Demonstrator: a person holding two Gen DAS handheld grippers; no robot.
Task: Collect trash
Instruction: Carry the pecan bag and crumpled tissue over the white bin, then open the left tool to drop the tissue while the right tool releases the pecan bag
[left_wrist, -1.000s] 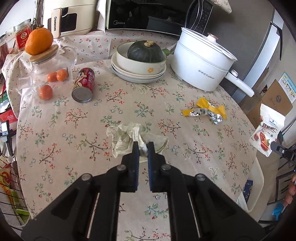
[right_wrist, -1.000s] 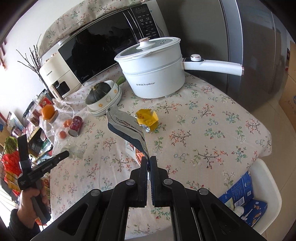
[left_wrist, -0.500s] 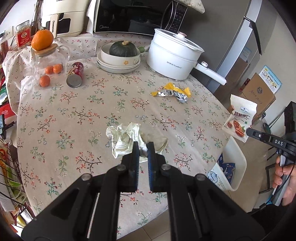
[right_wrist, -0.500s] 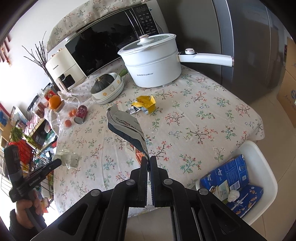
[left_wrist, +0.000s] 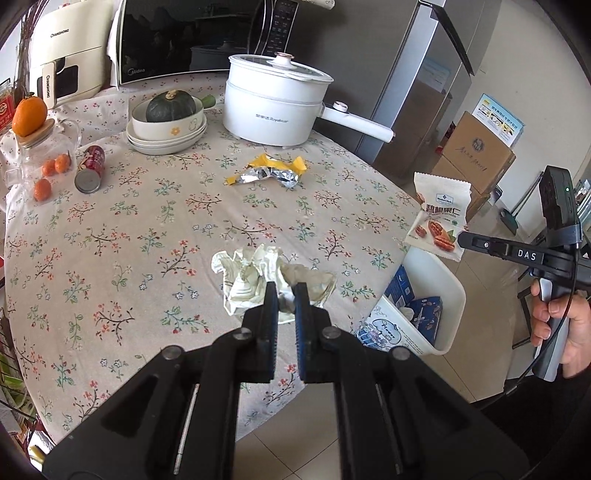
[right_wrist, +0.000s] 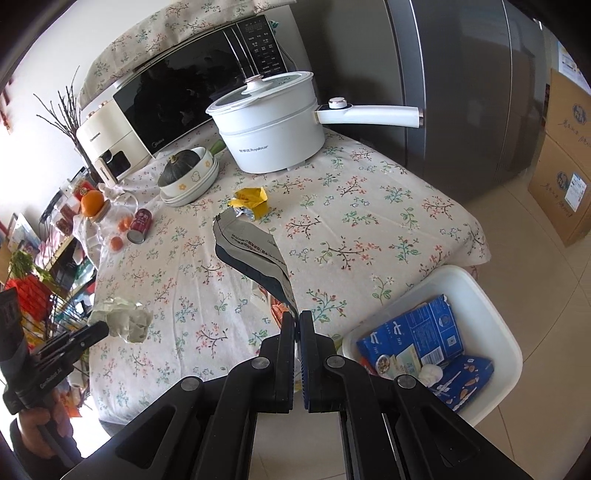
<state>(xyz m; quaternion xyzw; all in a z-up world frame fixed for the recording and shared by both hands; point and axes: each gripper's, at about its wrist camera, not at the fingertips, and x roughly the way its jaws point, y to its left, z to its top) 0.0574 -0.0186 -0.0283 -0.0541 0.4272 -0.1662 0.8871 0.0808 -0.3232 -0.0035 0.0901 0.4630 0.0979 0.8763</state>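
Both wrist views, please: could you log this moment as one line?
left gripper: shut on crumpled paper | right gripper: shut on snack bag | bin: beside table, holds blue cartons | foil wrapper: on table

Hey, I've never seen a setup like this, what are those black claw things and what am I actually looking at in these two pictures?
No robot here: a person holds a black two-finger gripper in each hand, and each gripper carries a wide-angle camera looking out along its fingers. One picture comes from the left gripper, which is clamped on a crumpled pale paper wrapper. The other comes from the right gripper, shut on a white nut snack pouch. Each view also shows the other hand's gripper at its edge.

Below is a round table with a floral tablecloth. On it lie a yellow and silver foil wrapper, a red drink can on its side, a white electric pot and a green squash in a stack of bowls. A white plastic bin on the floor already holds blue cartons.
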